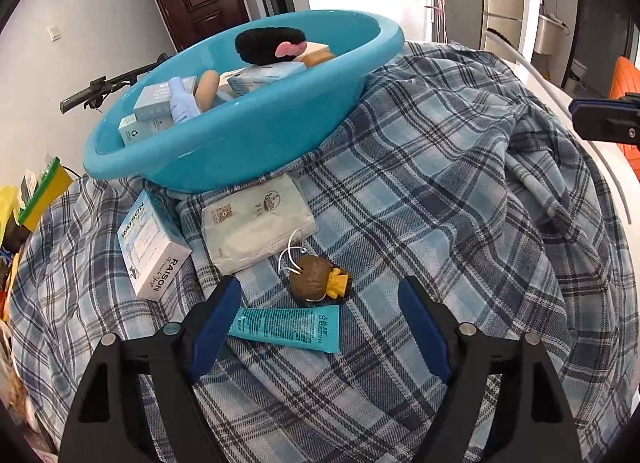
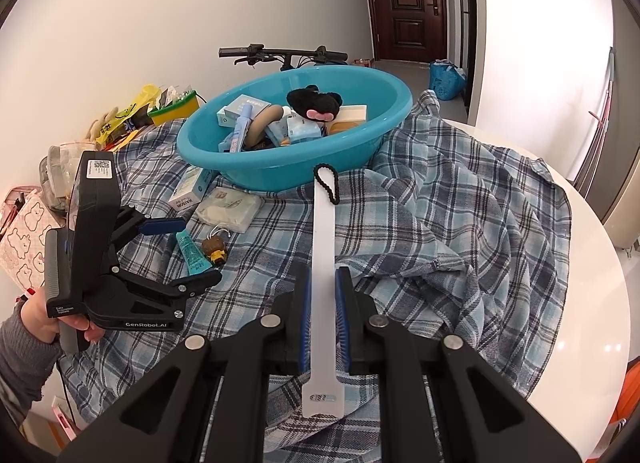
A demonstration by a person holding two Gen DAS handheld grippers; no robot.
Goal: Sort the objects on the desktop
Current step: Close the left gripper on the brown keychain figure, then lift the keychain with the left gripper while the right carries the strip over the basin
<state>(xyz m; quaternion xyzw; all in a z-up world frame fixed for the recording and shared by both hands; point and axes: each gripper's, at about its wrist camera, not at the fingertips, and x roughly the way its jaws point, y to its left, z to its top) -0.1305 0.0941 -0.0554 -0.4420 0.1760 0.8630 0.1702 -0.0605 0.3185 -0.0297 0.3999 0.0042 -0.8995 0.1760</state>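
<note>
Jaws of the left gripper (image 1: 320,303) are standing wide apart w/ nothing pinched; the teal tube (image 1: 286,327) is lying flat on the cloth between them, its tail end close by the left blue pad, not touching either as far as can be told. Jaws of the right gripper (image 2: 324,295) are closing tight on a long white shoehorn (image 2: 323,263), which is sticking out ahead over the cloth, its black cord loop (image 2: 328,183) reaching toward the basin.

Just beyond the tube a small brown doll charm (image 1: 316,281) w/ a yellow bit and a white string is lying on its side. Behind that, a soft white tissue pack (image 1: 258,225) is resting against the foot of the blue basin (image 1: 248,143), and a white RAISON box (image 1: 154,251) is lying tilted just left of the pack, partly tucked under the basin's edge.

Inside the basin several items are piling up: a black plush (image 1: 268,45) w/ a pink bow, pale blue boxes, a light blue bottle (image 1: 182,101), a tan rounded piece.

Everything is sitting on a rumpled blue plaid cloth (image 1: 440,203) that is covering most of a round white worktop (image 2: 592,303). In the right wrist view a hand (image 2: 60,323) in a grey sleeve is gripping the left gripper's handle at lower left. Yellow and green packets (image 2: 160,111) are lying at the cloth's far left edge; a bike handlebar (image 2: 280,53) and a dark door (image 2: 408,3) are showing behind.
</note>
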